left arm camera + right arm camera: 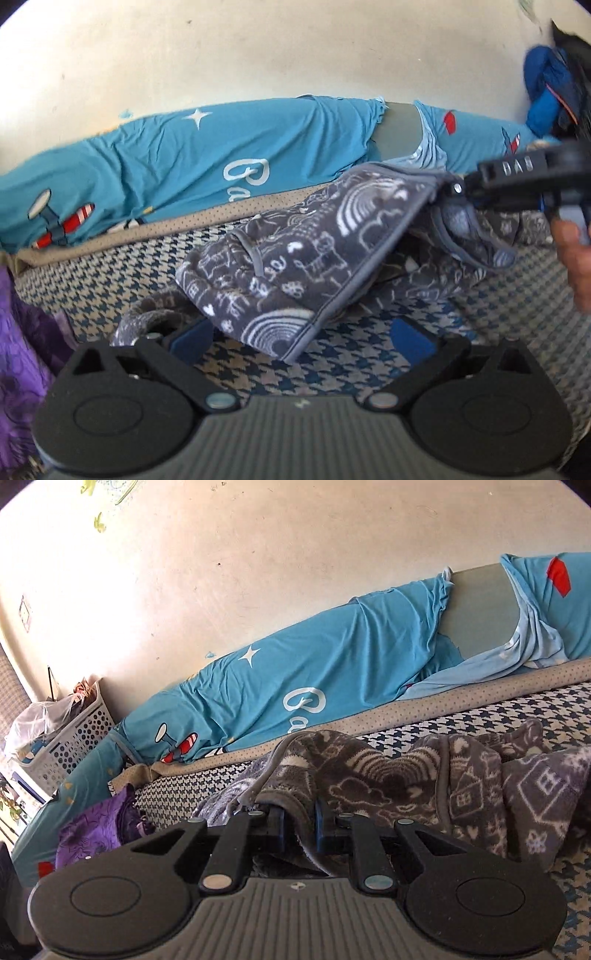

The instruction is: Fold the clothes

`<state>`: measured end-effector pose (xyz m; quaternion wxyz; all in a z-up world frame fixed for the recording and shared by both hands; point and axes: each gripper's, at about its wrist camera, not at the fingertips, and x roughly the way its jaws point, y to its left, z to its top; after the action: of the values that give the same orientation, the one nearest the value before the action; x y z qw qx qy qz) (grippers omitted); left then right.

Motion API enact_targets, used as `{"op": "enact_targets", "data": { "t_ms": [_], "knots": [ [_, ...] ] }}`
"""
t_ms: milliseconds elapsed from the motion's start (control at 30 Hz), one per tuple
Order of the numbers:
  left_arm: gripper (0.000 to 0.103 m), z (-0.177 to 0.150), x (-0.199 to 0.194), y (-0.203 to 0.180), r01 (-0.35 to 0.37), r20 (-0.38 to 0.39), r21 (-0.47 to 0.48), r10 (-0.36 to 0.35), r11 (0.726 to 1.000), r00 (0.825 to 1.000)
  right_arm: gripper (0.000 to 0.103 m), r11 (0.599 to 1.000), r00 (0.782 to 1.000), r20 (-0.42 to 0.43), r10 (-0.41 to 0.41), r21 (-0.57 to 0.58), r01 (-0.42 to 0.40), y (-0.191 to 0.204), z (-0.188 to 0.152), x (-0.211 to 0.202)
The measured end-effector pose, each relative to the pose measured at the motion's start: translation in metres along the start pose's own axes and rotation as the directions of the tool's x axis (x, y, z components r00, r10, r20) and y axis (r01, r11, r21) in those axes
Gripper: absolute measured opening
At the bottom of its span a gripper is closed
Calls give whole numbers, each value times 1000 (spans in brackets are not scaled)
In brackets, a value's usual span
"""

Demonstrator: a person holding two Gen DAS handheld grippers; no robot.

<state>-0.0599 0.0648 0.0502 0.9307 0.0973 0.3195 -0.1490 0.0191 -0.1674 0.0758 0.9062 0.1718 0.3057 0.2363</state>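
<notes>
Your grey fleece (280, 254) lies rumpled on the checked bed (110, 280), one corner lifted, mid-fold. Your right hand-held gripper (300, 834) is clenched on its edge; your left hand-held gripper (301, 338) hangs released just behind it. Next, pin the near hem and carry the corner across.

Grey printed garment (406, 775): fuzzy fleece, matt, pinched between the right gripper (300, 830) jaws. Gripper bodies: matt black plastic, ribbed grey base, shiny metal pivot pins. Houndstooth cover (314, 369) beneath left gripper (301, 332) jaws: coarse woven cloth. Blue sheet (184, 158) ahead: smooth thin cloth.
</notes>
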Motion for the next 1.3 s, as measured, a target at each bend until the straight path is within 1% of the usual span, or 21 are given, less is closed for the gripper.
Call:
{"op": "enact_targets", "data": {
  "t_ms": [100,133,167,200,333,433,533,633,700,800,867,967,1033,1133,1200,1267,1300],
  "knots": [
    [103,-3,4,-26,-53,45,122,48,991,998,15,1000,1000,0,10,16,-10,1,1,2],
    [103,-3,6,-33,-67,60,145,59,987,996,15,1000,1000,1,13,18,-13,1,1,2],
    [103,-2,9,-37,-77,66,150,68,986,995,15,1000,1000,1,16,21,-16,1,1,2],
    [103,-1,13,-40,-85,67,149,75,985,995,15,999,1000,1,24,30,-24,0,2,2],
    [103,0,33,-42,-97,35,96,94,991,995,15,998,999,5,42,40,-42,-1,4,-1],
    [103,0,44,-45,-149,47,94,145,984,988,15,998,999,7,53,34,-53,-1,6,-4],
    [103,1,50,-45,-169,52,69,166,983,985,15,998,998,7,63,30,-64,-1,8,-7],
    [102,3,53,-43,-174,59,38,172,984,983,15,997,998,7,69,22,-70,0,9,-10],
    [97,5,53,-39,-180,60,11,179,984,982,15,997,997,7,71,12,-71,0,9,-12],
    [83,7,52,-32,-188,62,-30,189,982,980,15,997,997,-1,76,9,-76,0,9,-14],
    [70,8,52,-28,-193,64,-57,196,980,978,15,997,997,-9,74,5,-74,-1,8,-15],
    [62,10,50,-20,-209,75,-103,217,972,973,15,998,998,-15,67,-7,-67,-1,7,-16],
    [59,12,47,-14,-230,87,-135,243,964,966,15,998,999,-14,53,-36,-53,0,6,-16],
    [59,16,44,-4,-254,101,-179,275,950,956,16,994,1000,-20,24,-104,-26,3,1,-15],
    [59,21,44,2,-257,105,-196,281,946,954,20,987,1000,-29,0,-159,-5,5,-3,-14],
    [59,24,45,7,-259,100,-216,285,942,953,30,974,999,-36,-34,-225,25,7,-9,-13],
    [59,26,46,10,-257,97,-227,284,939,954,31,966,998,-40,-47,-255,36,8,-12,-13]
  ]
}}
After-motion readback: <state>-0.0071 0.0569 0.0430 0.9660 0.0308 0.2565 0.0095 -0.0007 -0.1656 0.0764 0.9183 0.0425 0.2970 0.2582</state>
